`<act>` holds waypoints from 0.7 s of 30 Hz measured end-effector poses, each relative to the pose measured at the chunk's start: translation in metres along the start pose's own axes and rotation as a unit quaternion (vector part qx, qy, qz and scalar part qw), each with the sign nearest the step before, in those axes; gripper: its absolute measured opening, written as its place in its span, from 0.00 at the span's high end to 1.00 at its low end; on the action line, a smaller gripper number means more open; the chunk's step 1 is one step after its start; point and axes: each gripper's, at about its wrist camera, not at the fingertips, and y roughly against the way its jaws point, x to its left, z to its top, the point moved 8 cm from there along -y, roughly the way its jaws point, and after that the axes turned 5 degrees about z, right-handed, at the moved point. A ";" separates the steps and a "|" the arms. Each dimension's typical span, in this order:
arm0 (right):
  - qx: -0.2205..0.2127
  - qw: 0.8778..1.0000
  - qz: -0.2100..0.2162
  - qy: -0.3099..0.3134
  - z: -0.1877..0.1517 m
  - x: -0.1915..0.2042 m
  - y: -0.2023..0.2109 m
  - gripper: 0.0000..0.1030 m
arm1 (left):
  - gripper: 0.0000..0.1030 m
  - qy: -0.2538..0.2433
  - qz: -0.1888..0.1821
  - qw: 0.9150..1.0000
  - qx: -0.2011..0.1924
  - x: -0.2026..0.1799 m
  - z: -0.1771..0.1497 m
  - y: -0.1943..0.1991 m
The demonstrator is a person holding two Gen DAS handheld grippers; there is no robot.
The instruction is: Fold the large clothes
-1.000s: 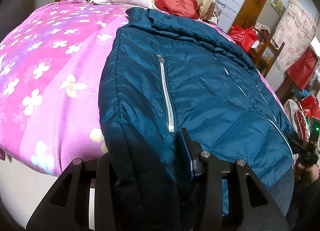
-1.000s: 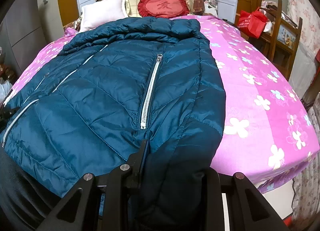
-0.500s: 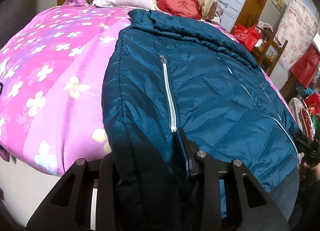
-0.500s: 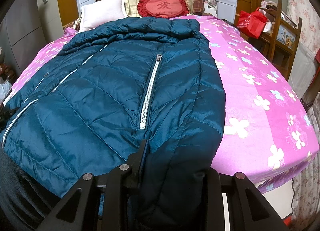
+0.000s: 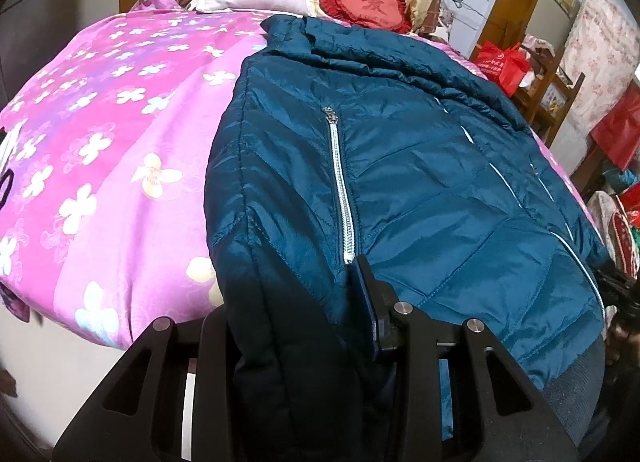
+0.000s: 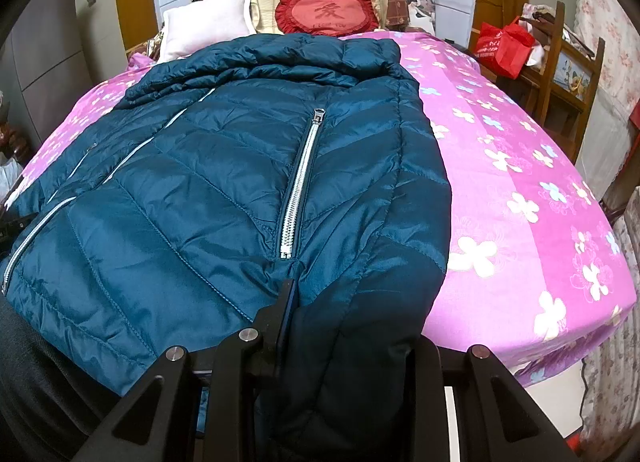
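Lying front-up across the bed (image 5: 120, 134), the teal puffer jacket (image 5: 420, 182) spreads from its collar near the pillows to its hem at the near edge. The left gripper (image 5: 296, 302) has its fingers closed on the hem corner below one silver pocket zipper (image 5: 342, 190); the right gripper (image 6: 348, 314) grips the opposite hem corner the same way. Only the left wrist view shows the wide flowered sheet to the jacket's left and the other gripper's dark body (image 5: 618, 294) at the far hem. Only the right wrist view shows the red bag (image 6: 504, 44) on the wooden chair (image 6: 568, 74) clearly, and the heart cushion (image 6: 328, 14) face-on.
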 end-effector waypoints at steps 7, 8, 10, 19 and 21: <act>0.000 1.000 0.000 0.000 0.000 0.000 0.000 0.73 | 0.67 -0.008 0.033 0.999 0.006 -0.005 -0.001 -0.002; 0.000 1.000 0.000 0.000 0.000 0.000 0.000 0.73 | 0.67 -0.009 0.035 0.999 0.005 -0.005 -0.002 -0.002; 0.000 1.000 0.000 0.000 0.000 0.000 0.000 0.73 | 0.67 -0.009 0.035 0.999 0.005 -0.005 -0.002 -0.002; 0.000 1.000 0.000 0.001 0.000 0.000 0.000 0.73 | 0.67 -0.010 0.036 0.999 0.005 -0.005 -0.002 -0.002; 0.000 1.000 0.000 0.001 0.000 0.000 0.000 0.73 | 0.67 -0.011 0.036 0.999 0.004 -0.005 -0.002 -0.002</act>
